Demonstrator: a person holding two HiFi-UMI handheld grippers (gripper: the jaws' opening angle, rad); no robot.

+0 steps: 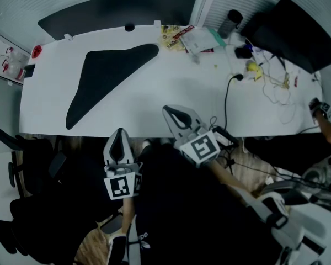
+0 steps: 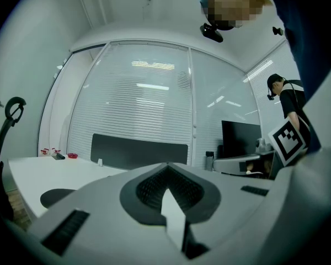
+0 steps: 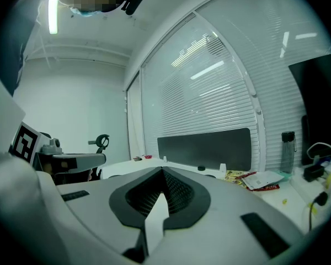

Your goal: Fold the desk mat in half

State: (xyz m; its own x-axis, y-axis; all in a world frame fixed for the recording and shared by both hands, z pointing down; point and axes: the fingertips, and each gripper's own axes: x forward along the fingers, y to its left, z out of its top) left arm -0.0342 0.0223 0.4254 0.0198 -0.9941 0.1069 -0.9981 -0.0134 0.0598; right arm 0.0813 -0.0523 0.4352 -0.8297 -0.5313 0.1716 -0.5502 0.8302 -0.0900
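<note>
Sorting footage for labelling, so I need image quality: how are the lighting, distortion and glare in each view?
Head view: heavy fisheye bows the desk into an arc; even light, the black mat stands out clearly. Left gripper view: dark round border, lamp reflections streak the glass wall. Right gripper view: same border, a ceiling lamp glares top left.

Black desk mat [image 1: 107, 75] (wedge-shaped) on white desk [image 1: 171, 87], left gripper [image 1: 119, 133], right gripper [image 1: 170, 112] by its near edge
</note>
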